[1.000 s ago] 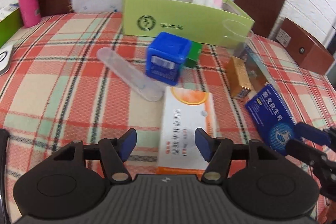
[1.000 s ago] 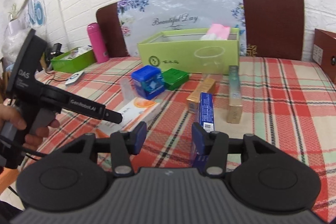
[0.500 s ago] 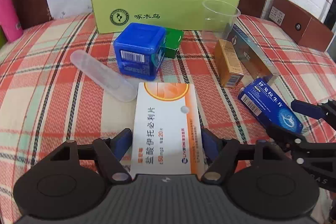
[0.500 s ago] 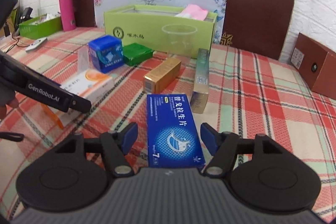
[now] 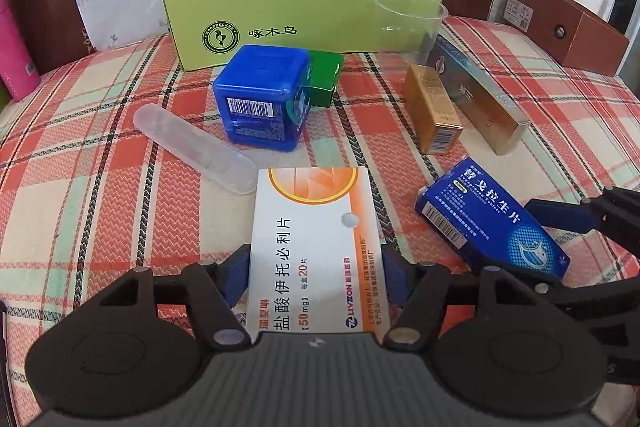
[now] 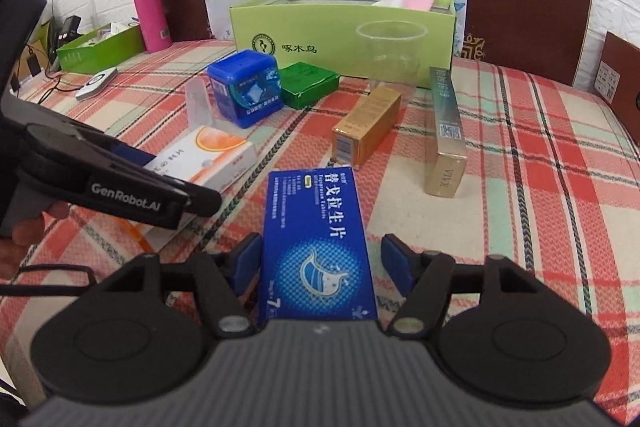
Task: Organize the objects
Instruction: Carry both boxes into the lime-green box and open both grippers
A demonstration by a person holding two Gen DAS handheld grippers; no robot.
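Brackets white-and-orange medicine box [image 5: 312, 227], flat on plaid tablecloth [image 5: 100, 207], with left gripper [image 5: 313, 279], jaws just narrowed to its sides; actual squeeze impossible to tell. Straddles blue medicine box [image 6: 318, 227] with right gripper [image 6: 320, 261], jaws just widened, gap showing. Shows open green carton [image 5: 300, 23] farther back.

A pill box [image 5: 316, 247] is lying between the left jaws; a tablet box [image 6: 318, 247] between the right; a cube [image 5: 262, 97] beyond.
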